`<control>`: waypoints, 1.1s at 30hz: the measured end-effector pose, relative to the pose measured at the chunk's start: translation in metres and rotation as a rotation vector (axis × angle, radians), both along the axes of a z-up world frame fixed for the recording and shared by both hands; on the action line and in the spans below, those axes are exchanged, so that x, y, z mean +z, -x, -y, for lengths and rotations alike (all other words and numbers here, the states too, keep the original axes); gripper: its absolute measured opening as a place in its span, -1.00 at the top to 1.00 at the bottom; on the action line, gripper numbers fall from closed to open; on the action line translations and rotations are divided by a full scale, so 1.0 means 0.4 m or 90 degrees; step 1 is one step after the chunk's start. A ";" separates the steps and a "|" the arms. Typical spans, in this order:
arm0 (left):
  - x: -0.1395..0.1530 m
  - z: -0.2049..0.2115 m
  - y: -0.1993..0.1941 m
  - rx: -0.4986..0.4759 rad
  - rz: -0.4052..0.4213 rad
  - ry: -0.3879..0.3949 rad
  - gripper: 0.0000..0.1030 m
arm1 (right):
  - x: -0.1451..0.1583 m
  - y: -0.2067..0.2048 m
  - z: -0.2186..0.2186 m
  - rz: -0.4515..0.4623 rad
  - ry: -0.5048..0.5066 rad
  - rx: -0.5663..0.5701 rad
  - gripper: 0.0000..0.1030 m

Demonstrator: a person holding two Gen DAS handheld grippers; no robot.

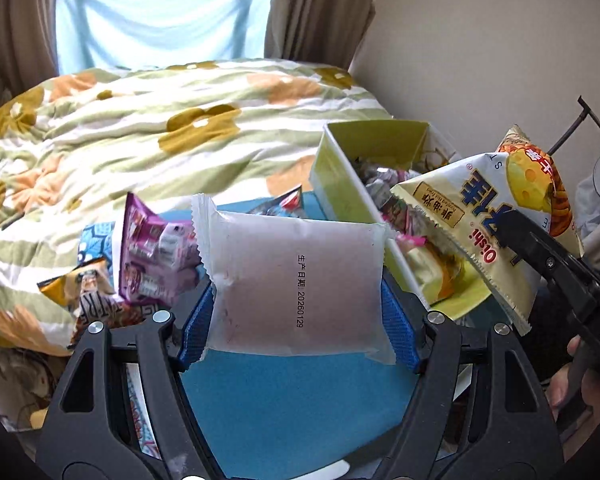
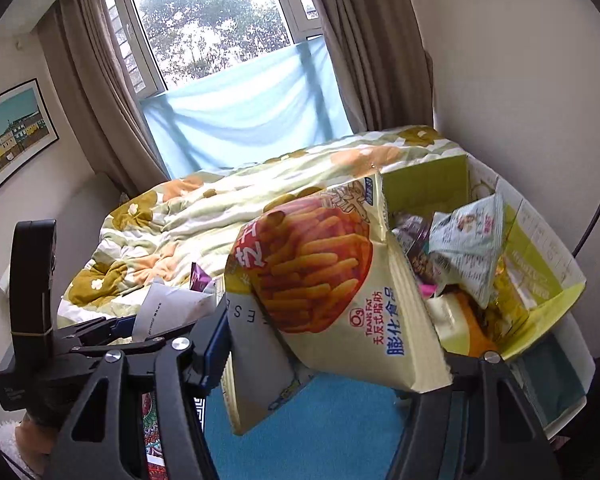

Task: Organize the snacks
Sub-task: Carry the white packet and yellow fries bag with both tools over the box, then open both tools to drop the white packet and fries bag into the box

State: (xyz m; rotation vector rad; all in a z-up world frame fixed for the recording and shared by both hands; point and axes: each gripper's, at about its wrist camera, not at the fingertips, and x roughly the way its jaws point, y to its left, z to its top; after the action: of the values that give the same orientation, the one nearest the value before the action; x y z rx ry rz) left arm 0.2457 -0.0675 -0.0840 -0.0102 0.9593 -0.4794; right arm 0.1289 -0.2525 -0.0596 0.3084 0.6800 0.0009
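My left gripper [image 1: 298, 312] is shut on a flat white snack packet [image 1: 296, 280] with a printed date, held above the blue mat [image 1: 292, 412]. My right gripper [image 2: 328, 344] is shut on a cream Oishi cheese-stick bag [image 2: 324, 280], held tilted beside the yellow-green cardboard box [image 2: 540, 276]; the bag also shows in the left wrist view [image 1: 496, 220], at the box's near edge. The box [image 1: 340, 176] holds several snack packs. The left gripper shows in the right wrist view [image 2: 140, 328] with the white packet [image 2: 168, 308].
Loose snacks lie left of the mat: a purple pack [image 1: 156, 256] and an orange-black pack [image 1: 88, 292]. A bed with a floral quilt [image 1: 140, 128] lies behind. Window and curtains [image 2: 220, 40] are at the back, with a wall to the right.
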 end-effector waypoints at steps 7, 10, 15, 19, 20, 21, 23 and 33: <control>0.040 0.220 -0.110 0.037 0.009 0.017 -0.38 | 0.055 -0.093 0.236 0.020 0.034 -0.027 -0.13; 0.027 0.315 -0.166 0.048 0.005 0.017 -0.38 | 0.050 -0.140 0.331 0.018 0.039 -0.025 -0.13; -0.021 0.453 -0.260 0.073 -0.026 0.003 -0.38 | 0.020 -0.211 0.449 0.016 0.040 -0.005 -0.13; -0.068 0.525 -0.319 0.087 -0.057 -0.011 -0.38 | -0.022 -0.281 0.522 -0.018 0.012 0.021 -0.13; -0.080 0.539 -0.333 0.089 -0.064 -0.013 -0.38 | -0.032 -0.297 0.535 -0.024 0.008 0.028 -0.13; -0.092 0.550 -0.346 0.091 -0.070 -0.015 -0.38 | -0.041 -0.310 0.546 -0.030 0.004 0.035 -0.13; -0.114 0.573 -0.366 0.095 -0.086 -0.032 -0.44 | -0.058 -0.337 0.558 -0.039 -0.002 0.048 -0.13; -0.131 0.513 -0.309 0.098 -0.075 -0.032 -0.90 | -0.117 -0.386 0.561 -0.077 -0.010 0.078 -0.13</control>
State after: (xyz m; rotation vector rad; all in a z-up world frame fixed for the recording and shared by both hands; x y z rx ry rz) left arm 0.3692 -0.2728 -0.1365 -0.0669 1.0765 -0.3157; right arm 0.2832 -0.4770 -0.1064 0.2829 0.8185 0.1044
